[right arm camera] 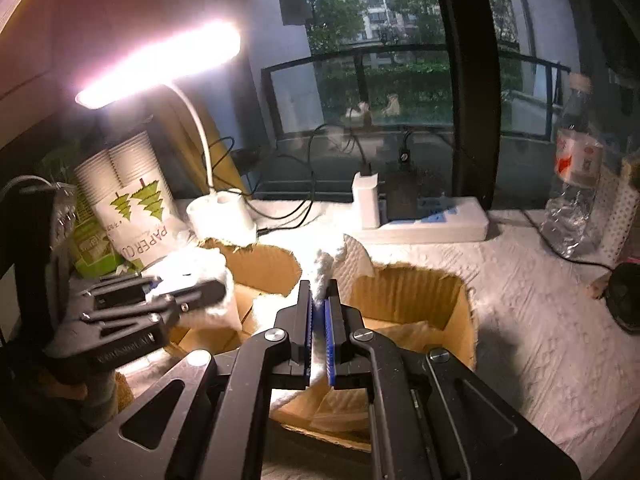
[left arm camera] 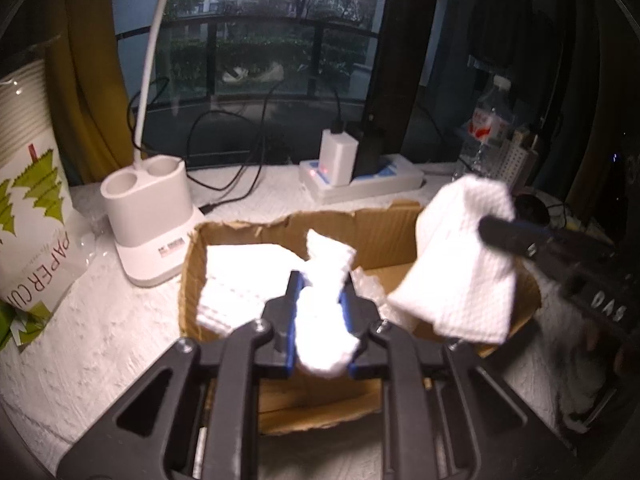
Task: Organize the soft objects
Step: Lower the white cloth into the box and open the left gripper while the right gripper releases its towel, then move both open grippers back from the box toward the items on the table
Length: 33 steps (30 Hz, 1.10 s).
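Observation:
An open cardboard box (left arm camera: pixel 192 256) sits on the white table; it also shows in the right wrist view (right arm camera: pixel 460 300). Folded white paper towels (left arm camera: pixel 236 276) lie inside it at the left. My left gripper (left arm camera: pixel 320 280) is shut on a bunched white paper towel (left arm camera: pixel 324 320) above the box; this gripper also shows from the side in the right wrist view (right arm camera: pixel 188 292). My right gripper (right arm camera: pixel 319 292) is shut on another white paper towel (right arm camera: pixel 344 260) above the box's right side; that towel hangs in the left wrist view (left arm camera: pixel 460 264) too.
A white desk lamp base (left arm camera: pixel 148 216) stands left of the box, its lit head (right arm camera: pixel 160 60) overhead. A paper cup pack (left arm camera: pixel 32 200) is at far left. A power strip with chargers (left arm camera: pixel 360 176) and cables lies behind. A plastic bottle (right arm camera: pixel 576 184) stands at the right.

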### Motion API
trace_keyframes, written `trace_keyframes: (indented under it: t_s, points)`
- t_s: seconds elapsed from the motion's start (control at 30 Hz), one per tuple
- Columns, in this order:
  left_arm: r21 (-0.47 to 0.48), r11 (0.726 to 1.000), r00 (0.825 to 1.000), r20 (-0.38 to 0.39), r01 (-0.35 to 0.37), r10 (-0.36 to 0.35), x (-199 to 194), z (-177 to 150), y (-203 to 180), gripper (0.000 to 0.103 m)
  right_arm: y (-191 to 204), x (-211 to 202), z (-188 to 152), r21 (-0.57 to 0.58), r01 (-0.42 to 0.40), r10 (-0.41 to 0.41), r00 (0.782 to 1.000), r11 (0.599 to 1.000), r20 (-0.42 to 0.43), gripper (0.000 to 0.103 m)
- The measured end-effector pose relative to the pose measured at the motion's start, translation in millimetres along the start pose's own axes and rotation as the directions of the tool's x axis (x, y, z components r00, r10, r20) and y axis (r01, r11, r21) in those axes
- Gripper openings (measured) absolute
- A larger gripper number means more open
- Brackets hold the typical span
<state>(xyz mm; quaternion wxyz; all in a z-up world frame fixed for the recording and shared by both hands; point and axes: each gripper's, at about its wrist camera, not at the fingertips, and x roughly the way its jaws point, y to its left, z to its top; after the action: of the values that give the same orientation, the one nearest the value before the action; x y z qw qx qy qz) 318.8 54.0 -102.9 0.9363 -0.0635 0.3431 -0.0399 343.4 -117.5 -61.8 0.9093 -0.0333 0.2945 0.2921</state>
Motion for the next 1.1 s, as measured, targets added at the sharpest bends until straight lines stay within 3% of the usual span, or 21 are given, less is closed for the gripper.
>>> trace_keyframes:
  t_s: [0.27, 0.5, 0.7, 0.77, 0.8, 0.9, 1.0, 1.1]
  points:
    - [-0.006, 0.999, 0.997, -0.054, -0.046, 0.046, 11, -3, 1, 0.023, -31, -2, -4, 0.065, 0.114, -0.114, 0.993, 0.991, -0.008, 0.006]
    - [-0.022, 0.995, 0.993, -0.071, -0.099, 0.098, 11, -1, 7, 0.031, -47, 18, -17, 0.059, 0.209, -0.203, 0.975, 0.976, -0.093, 0.006]
    - [-0.018, 0.994, 0.991, -0.082, -0.111, 0.109, 11, -2, 6, 0.035, -44, 25, -25, 0.024, 0.225, -0.221, 0.968, 0.974, -0.122, 0.006]
    - [-0.018, 0.994, 0.991, -0.081, -0.108, 0.106, 10, -2, 5, 0.049, -44, 23, -26, 0.024, 0.226, -0.222, 0.967, 0.974, -0.126, 0.007]
    - [-0.022, 0.995, 0.992, -0.079, -0.102, 0.100, 9, -1, 5, 0.060, -44, 22, -26, 0.026, 0.224, -0.219, 0.967, 0.974, -0.126, 0.007]
    - [-0.031, 0.995, 0.994, -0.065, -0.095, 0.093, 3, 0, 5, 0.064, -41, 17, -26, 0.023, 0.218, -0.214, 0.970, 0.976, -0.118, 0.016]
    - [-0.025, 0.993, 0.992, -0.058, -0.111, 0.110, -2, 1, 4, 0.064, -38, 7, -23, 0.025, 0.219, -0.216, 0.972, 0.975, -0.095, 0.037]
    - [-0.022, 0.993, 0.992, -0.047, -0.116, 0.115, -8, 1, 4, 0.064, -35, -4, -21, 0.020, 0.234, -0.232, 0.970, 0.972, -0.074, 0.042]
